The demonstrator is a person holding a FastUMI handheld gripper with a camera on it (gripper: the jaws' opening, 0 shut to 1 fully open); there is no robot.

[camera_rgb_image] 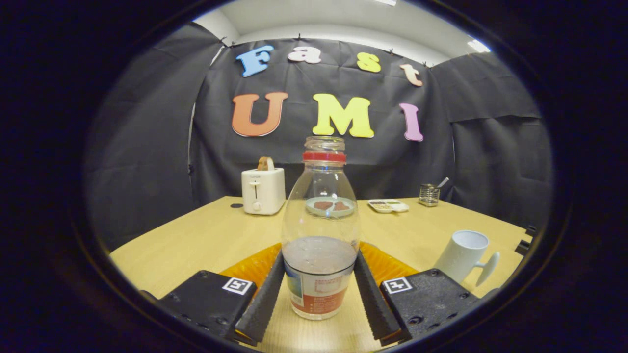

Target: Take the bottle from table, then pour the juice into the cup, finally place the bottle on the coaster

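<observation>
A clear plastic bottle [320,230] stands upright between my fingers, uncapped, with a red ring at its neck, a label low down and greyish liquid filling its lower part. My gripper [320,260] is shut on the bottle, one finger pressed against each side at the liquid level. An orange coaster [387,264] lies on the wooden table [196,240] just beyond the fingers, partly hidden by them and the bottle. I cannot tell whether the bottle's base rests on the table. A white cup [463,255] with a handle stands to the right of the coaster.
At the far side of the table stand a white toaster [263,190] with bread in it, a small plate [331,206] seen through the bottle, a white tray [388,206] and a metal holder [429,194]. Black cloth walls the booth.
</observation>
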